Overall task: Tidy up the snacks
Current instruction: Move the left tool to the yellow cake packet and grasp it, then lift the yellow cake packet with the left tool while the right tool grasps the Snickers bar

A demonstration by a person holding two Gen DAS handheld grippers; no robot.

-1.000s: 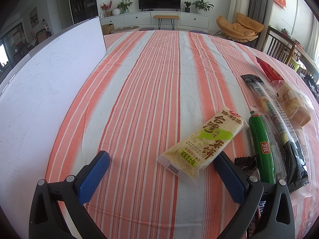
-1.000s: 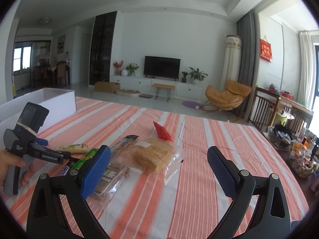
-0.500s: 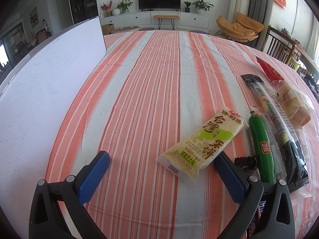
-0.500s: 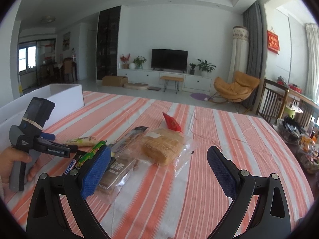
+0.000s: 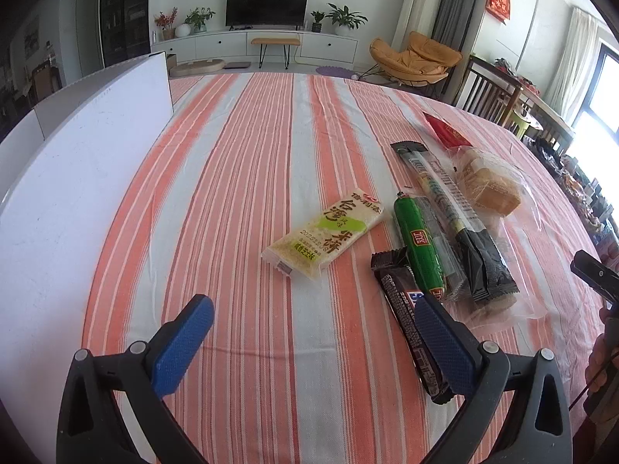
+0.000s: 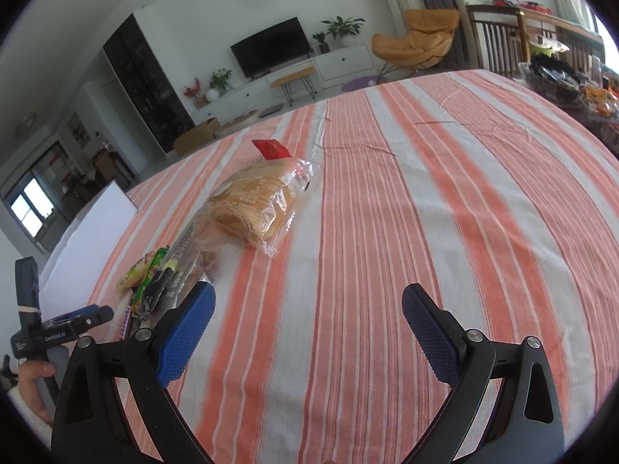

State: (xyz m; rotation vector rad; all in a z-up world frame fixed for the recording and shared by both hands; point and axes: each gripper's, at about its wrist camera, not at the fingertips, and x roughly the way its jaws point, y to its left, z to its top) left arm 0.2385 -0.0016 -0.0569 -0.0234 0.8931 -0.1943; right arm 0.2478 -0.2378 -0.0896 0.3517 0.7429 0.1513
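Observation:
Snacks lie on the striped tablecloth: a rice cracker pack point(image 5: 324, 234), a green sausage stick point(image 5: 419, 243), a dark chocolate bar point(image 5: 410, 319), a long black-ended pack point(image 5: 456, 220), a bagged bread point(image 5: 488, 183) and a red packet point(image 5: 447, 134). My left gripper point(image 5: 309, 344) is open and empty, above the cloth just short of the cracker pack. My right gripper point(image 6: 307, 330) is open and empty, with the bagged bread point(image 6: 253, 207) ahead to its left. The red packet point(image 6: 274, 149) lies beyond the bread.
A white open box point(image 5: 65, 162) stands along the left side of the table; its wall also shows in the right wrist view point(image 6: 89, 239). Chairs and a cluttered side table point(image 6: 561, 85) stand at the right. The left gripper's body point(image 6: 50, 332) shows low left.
My left gripper has pulled back and up from the cracker pack, so the chocolate bar now shows. My right gripper has tilted down and turned right over the cloth.

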